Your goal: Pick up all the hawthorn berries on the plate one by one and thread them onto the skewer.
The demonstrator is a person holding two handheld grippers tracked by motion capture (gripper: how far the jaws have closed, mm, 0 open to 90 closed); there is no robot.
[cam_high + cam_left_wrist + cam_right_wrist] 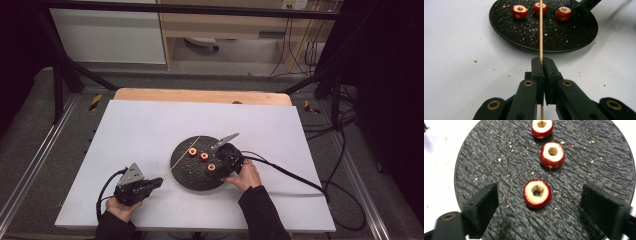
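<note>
Near the front edge of the worktop (150, 125), toward its left corner, the left claw (541, 62) is pressed together on a thin wooden stick (541, 32). The stick is pinched between its two black tips and points away toward the middle of the worktop. It reaches over the round black plate (187, 172) and crosses above the middle one of three red fruit pieces. The plate sits near the middle of the worktop, a little to the right. Over the plate's right side, the right claw (537, 206) is spread wide and holds nothing. The nearest red fruit piece (537, 193) lies on the plate between its two tips, and neither tip touches it. Two more pieces lie farther back in a row.
</note>
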